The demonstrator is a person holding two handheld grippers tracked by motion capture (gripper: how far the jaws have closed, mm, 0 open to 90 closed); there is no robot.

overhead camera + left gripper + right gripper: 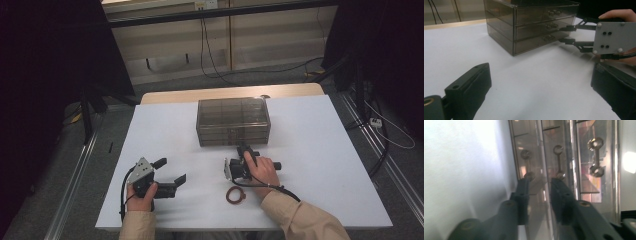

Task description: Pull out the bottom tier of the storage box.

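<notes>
A smoky see-through drawer box [232, 120] stands at the middle of the white table [310, 150]. My right gripper [244, 150] is turned on its side, tips at the box's front. In the right gripper view its jaws [541, 180] stand apart, one tip by the lowest drawer's handle [526, 165], the other by the middle drawer's handle [559, 161], with only the drawer front showing between them. The left gripper view shows the same jaws [565, 34] one above the other at the box [529, 22]. My left gripper [172, 170] rests open at the front left, nothing between its jaws [541, 70].
A brown rubber ring [235, 195] lies on the table just in front of my right hand. A wooden strip [230, 93] edges the table behind the box. Cables trail over the floor beyond, and dark stands flank the table at both sides.
</notes>
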